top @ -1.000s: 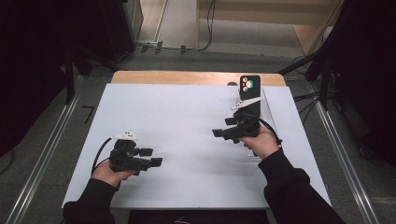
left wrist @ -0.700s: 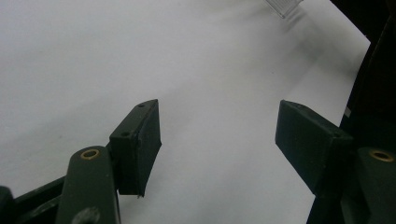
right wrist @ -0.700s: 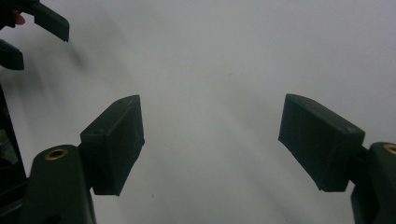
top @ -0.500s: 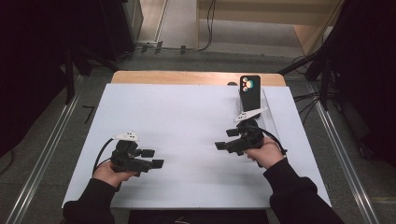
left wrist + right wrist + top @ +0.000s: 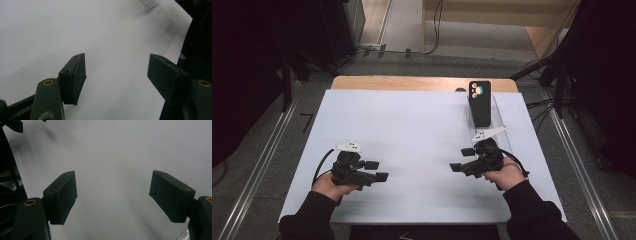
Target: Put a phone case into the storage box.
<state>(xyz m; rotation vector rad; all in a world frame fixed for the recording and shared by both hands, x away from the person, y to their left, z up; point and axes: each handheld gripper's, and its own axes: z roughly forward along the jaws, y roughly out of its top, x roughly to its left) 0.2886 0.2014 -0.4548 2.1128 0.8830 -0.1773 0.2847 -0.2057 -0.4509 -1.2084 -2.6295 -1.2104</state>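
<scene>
A black phone (image 5: 480, 102) with round camera lenses leans upright in a clear stand (image 5: 497, 121) at the table's far right. My right gripper (image 5: 463, 159) is held low over the white table (image 5: 412, 130), in front of the stand, jaws pointing left and open with nothing between them (image 5: 113, 197). My left gripper (image 5: 377, 170) rests near the front left, jaws pointing right, open and empty (image 5: 117, 77). The clear stand's corner (image 5: 147, 2) peeks in at the top of the left gripper view.
A wooden strip (image 5: 422, 83) runs along the table's far edge. Metal floor rails (image 5: 257, 165) flank both sides, and cables (image 5: 537, 102) lie on the floor to the right. The white sheet between the two grippers is bare.
My right hand has drawn back from the phone stand toward the front of the table and slightly lower. The left hand has stayed put. Both jaw openings look unchanged.
</scene>
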